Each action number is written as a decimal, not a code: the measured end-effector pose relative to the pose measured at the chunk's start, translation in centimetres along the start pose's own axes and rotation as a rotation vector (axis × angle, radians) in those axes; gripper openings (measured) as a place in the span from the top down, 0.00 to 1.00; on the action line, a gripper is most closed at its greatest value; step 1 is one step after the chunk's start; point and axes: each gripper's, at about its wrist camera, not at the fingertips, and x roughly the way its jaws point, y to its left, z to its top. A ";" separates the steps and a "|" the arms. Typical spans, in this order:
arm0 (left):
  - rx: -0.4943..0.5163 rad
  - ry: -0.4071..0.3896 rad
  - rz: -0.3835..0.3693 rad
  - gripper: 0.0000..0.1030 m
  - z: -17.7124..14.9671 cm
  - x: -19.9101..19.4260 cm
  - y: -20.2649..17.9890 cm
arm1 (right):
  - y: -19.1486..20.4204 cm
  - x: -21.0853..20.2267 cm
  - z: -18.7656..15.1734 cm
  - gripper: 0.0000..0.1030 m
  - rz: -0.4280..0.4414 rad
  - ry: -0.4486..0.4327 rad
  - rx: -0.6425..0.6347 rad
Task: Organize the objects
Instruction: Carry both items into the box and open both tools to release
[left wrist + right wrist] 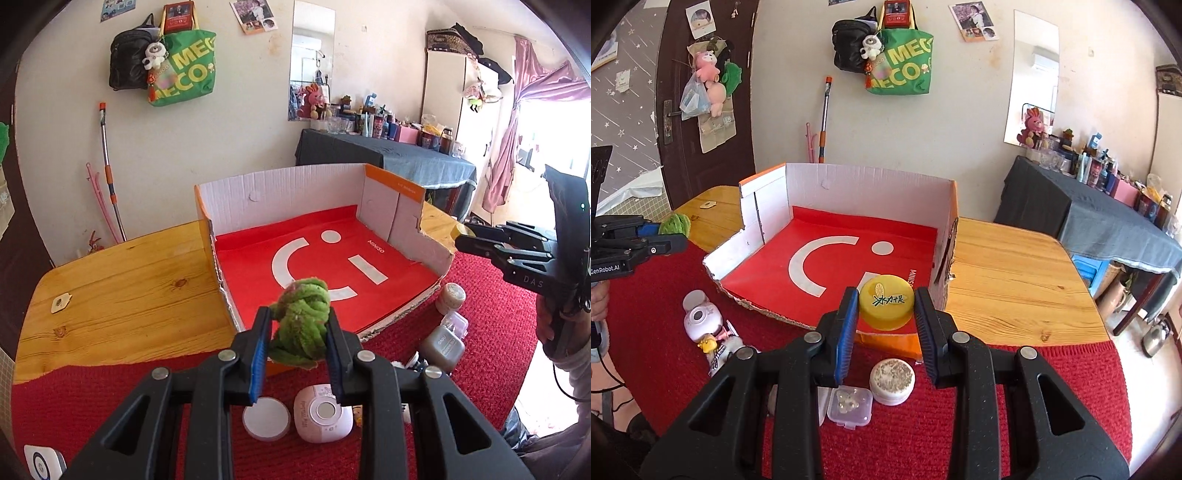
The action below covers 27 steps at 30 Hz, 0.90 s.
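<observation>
My left gripper [297,332] is shut on a green fuzzy ball [303,325] and holds it above the front edge of the open cardboard box [295,184] with a red floor. My right gripper [884,310] is shut on a yellow round tin [886,306] above the box's [849,181] front right corner. In the right wrist view the left gripper [661,236] shows at the far left with the green ball [676,224]. The right gripper [476,242] shows at the right of the left wrist view.
On the red cloth [92,398] before the box lie a pink round device [321,413], a white disc [266,419], a grey bottle [443,349], a clear small case [849,406], a white jar [892,380] and a pink toy [700,319]. A wooden table [1015,284] lies beneath.
</observation>
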 end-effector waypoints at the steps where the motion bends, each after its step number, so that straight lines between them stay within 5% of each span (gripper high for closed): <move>1: 0.009 0.022 -0.005 0.72 0.2 0.7 0.0 | -0.1 0.6 0.3 0.72 0.003 0.018 -0.010; 15: 0.122 0.301 -0.035 0.72 1.2 8.4 0.5 | -1.1 9.3 1.9 0.72 0.137 0.385 -0.108; 27: 0.228 0.432 -0.025 0.72 1.4 11.3 -0.2 | -0.7 12.1 1.7 0.72 0.167 0.564 -0.174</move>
